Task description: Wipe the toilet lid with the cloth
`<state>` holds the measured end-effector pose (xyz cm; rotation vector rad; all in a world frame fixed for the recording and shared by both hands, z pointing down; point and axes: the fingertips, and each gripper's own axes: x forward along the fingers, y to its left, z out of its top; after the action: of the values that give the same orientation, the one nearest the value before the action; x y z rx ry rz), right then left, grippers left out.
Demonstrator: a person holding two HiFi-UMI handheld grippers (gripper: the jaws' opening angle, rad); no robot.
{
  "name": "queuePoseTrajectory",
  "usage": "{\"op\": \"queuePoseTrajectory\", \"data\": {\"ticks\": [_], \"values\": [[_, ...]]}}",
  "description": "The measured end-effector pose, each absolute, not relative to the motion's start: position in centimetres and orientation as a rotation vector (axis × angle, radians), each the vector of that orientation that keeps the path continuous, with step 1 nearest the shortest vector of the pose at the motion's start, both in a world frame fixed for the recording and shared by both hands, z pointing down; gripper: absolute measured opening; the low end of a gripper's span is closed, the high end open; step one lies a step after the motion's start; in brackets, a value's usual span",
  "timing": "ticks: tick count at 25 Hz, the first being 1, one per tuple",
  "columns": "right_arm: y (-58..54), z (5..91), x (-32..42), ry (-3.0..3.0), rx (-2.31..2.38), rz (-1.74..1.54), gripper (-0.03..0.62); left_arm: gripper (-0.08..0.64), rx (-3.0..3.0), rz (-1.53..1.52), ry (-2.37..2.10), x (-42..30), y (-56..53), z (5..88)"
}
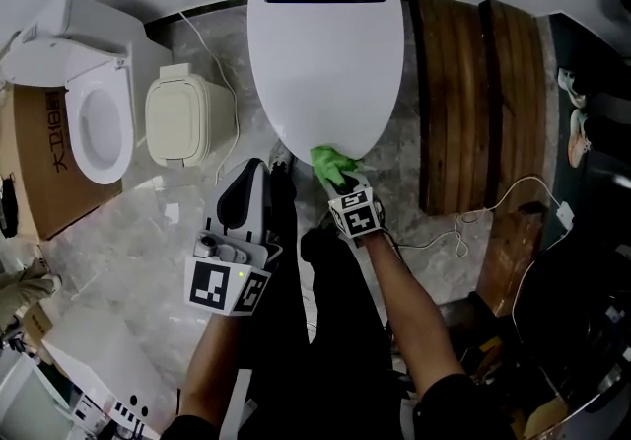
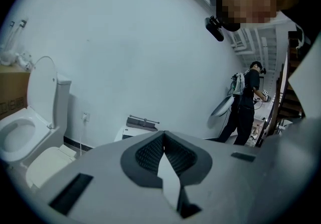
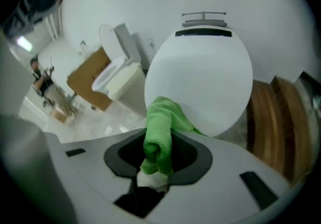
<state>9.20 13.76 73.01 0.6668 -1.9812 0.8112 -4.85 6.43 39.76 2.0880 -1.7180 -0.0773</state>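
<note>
The white toilet lid [image 1: 325,53] is shut and fills the top middle of the head view. A green cloth [image 1: 332,166] lies at its near rim, bunched up. My right gripper [image 1: 341,183] is shut on that cloth just below the rim. In the right gripper view the cloth [image 3: 159,132] sticks up from between the jaws of the right gripper [image 3: 157,150], with the lid [image 3: 200,77] right behind it. My left gripper [image 1: 254,174] hangs left of the bowl, off the lid. In its own view the left gripper [image 2: 163,142] is shut, holds nothing and points up at the wall.
A second toilet [image 1: 94,117] with its seat up stands at the left, by a cream box [image 1: 187,117] and a cardboard box [image 1: 44,162]. Wooden planks [image 1: 478,93] and a white cable [image 1: 493,211] lie to the right. A person [image 2: 246,102] stands far off.
</note>
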Motion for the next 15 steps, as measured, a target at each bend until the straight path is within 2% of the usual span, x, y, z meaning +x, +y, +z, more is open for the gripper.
{"op": "queuePoseTrajectory", "data": {"ticks": [4,15], "values": [[13.0,66.0,8.3,-2.111,0.801,0.984,0.125,0.009,2.087,-0.080,-1.771,-5.0,9.0,35.7],[10.3,41.6,8.8,-2.338,1.084,0.999,0.129,0.009,2.182,-0.053,-1.835,-5.7,11.9,19.0]]}}
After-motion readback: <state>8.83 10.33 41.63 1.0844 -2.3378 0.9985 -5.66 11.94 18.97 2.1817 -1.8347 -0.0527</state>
